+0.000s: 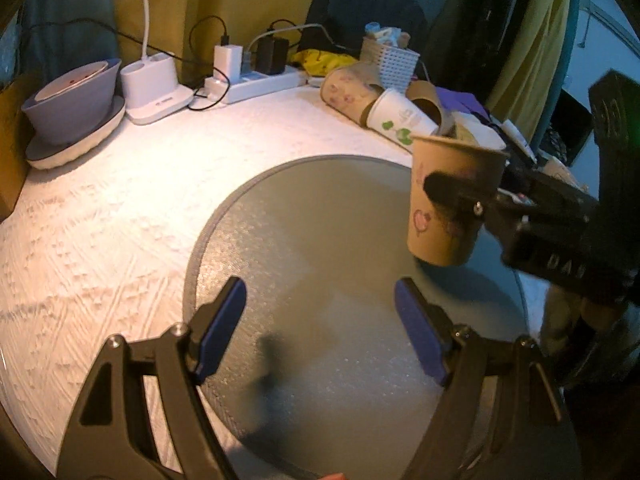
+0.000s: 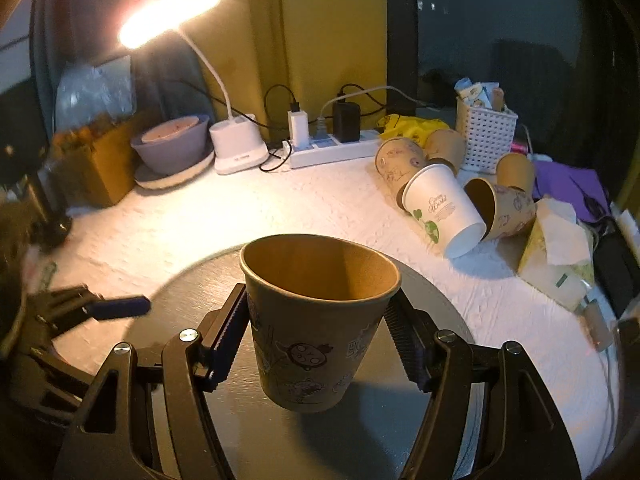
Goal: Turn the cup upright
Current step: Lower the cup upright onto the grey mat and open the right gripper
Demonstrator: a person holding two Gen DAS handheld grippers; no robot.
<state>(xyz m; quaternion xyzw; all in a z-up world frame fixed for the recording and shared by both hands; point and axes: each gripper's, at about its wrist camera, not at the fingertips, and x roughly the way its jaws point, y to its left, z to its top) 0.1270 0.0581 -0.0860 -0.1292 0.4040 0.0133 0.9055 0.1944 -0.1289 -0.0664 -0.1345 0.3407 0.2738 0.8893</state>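
A brown paper cup (image 2: pixel 316 320) with cartoon prints is held mouth-up between my right gripper's (image 2: pixel 316 344) fingers, just above the round grey mat (image 2: pixel 440 308). It also shows in the left wrist view (image 1: pixel 448 208), gripped by the right gripper (image 1: pixel 460 196) over the mat's (image 1: pixel 320 260) far right side. My left gripper (image 1: pixel 320 320) is open and empty, low over the mat's near part; one of its fingers (image 2: pixel 120 306) shows at the left of the right wrist view.
Several tipped paper cups (image 2: pixel 444 204) lie at the back right by a white basket (image 2: pixel 486 140) and tissue pack (image 2: pixel 556 252). A lit desk lamp (image 2: pixel 236 148), power strip (image 2: pixel 332 148) and bowl (image 2: pixel 172 148) stand along the back edge.
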